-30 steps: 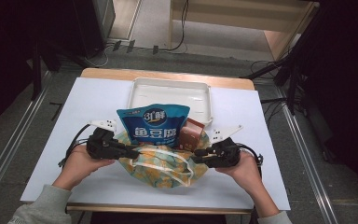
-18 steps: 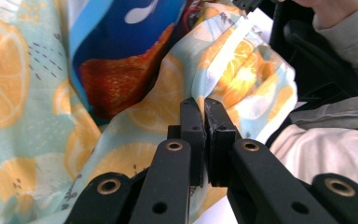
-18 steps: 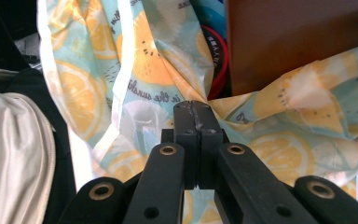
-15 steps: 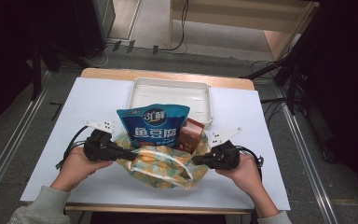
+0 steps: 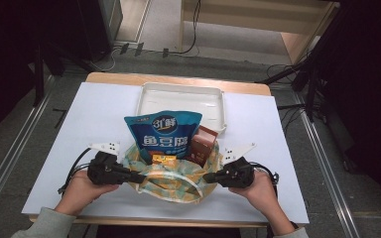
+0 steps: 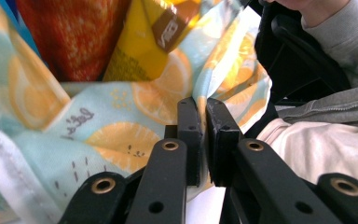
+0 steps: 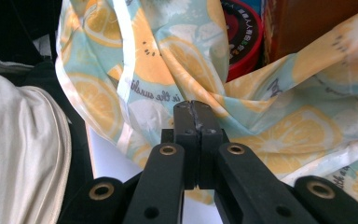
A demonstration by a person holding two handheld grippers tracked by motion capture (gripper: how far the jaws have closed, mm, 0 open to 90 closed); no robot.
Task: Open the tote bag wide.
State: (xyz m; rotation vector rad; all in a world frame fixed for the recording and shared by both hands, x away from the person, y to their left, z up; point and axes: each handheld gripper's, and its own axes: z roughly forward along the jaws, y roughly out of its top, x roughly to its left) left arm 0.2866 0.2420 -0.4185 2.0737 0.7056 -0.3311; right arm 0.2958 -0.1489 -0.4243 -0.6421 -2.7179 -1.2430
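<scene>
Both tongs pinch the cloth bag's rim: left tongs (image 5: pixel 138 177) at its left edge, right tongs (image 5: pixel 207 177) at its right, low in the frame's centre on the tabletop (image 5: pixel 94 119). The bag (image 5: pixel 171 179) looks soft and floppy, so gripping opposite edges suits it. Its snacks are partly hidden.

Bright, even overhead light on the white table (image 5: pixel 104 129), dark surroundings, soft blurry close-ups.

I note: bag (image 5: pixel 171 181) is thin printed cloth, matt, creased. Blue pouch (image 5: pixel 162 135) glossy foil-plastic. Tray (image 5: pixel 182 95) smooth white plastic. Table (image 5: pixel 99 119) matt white, wooden far edge.
</scene>
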